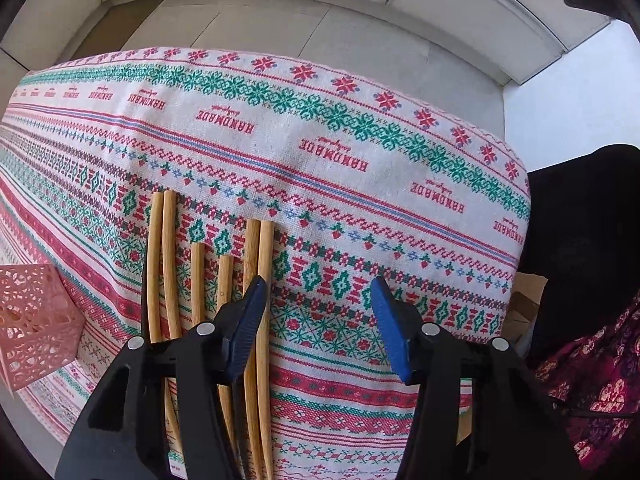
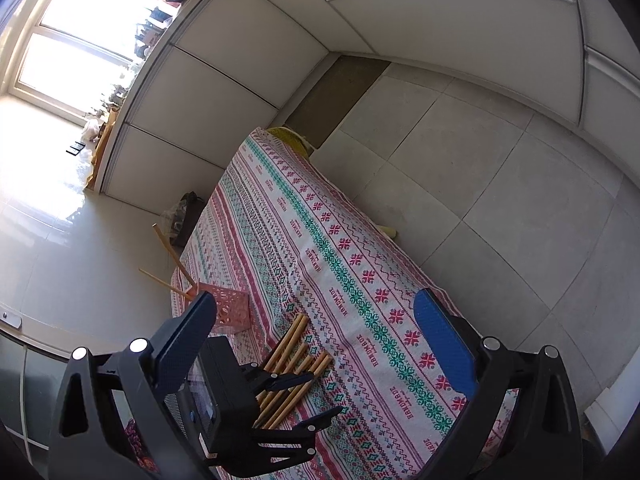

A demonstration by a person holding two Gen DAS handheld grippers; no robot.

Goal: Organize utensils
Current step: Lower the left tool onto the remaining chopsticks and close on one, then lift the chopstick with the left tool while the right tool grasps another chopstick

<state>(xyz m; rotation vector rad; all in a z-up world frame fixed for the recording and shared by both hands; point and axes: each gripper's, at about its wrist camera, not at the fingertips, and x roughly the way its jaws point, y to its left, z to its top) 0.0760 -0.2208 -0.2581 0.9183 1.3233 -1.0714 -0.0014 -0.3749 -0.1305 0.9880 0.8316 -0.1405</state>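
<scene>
Plainly, our left gripper (image 1: 318,308) stood with its jaws apart above the patterned tablecloth (image 1: 360,184), gripping nothing; its left fingertip (image 1: 250,312) hung over the bamboo chopsticks (image 1: 256,264) lying side by side. Our right gripper (image 2: 316,336) hovered released and empty. Near the table's edge, the pink holder (image 2: 234,312) held two chopsticks (image 2: 172,256)

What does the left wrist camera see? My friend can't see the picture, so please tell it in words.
The left gripper hangs open, fingers apart, over a row of wooden chopsticks lying side by side on a patterned tablecloth. A pink lattice basket stands at the left edge.
</scene>
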